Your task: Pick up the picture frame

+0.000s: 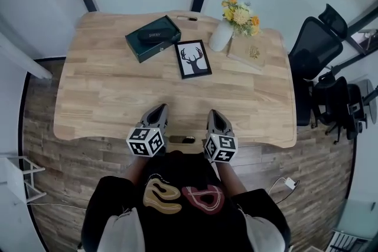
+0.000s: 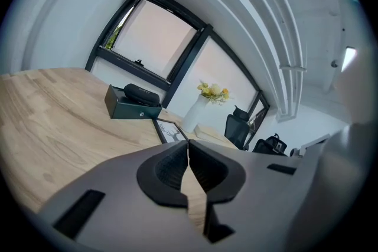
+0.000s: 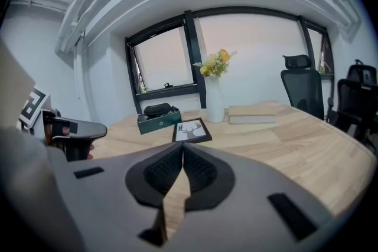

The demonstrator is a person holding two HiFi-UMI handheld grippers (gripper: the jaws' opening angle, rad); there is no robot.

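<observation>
Stage: approach | picture frame (image 1: pixel 193 59) is not yet being gripped | left gripper (image 1: pixel 159 111) and right gripper (image 1: pixel 215 115) are being held closed, empty, well short of it

Bright even daylight, sharp, fisheye edges

One frame (image 1: pixel 193 59), box (image 1: pixel 152 38), vase (image 1: pixel 221 36), book (image 1: pixel 248 51)

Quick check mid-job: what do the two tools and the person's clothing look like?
Both the left tool and right tool are grey, tapering to a narrow tip, with black ribbed pads inside. Each carries a white cube with black square markers. No cables show on them. The person wears a black top with tan and dark red swirls.
</observation>
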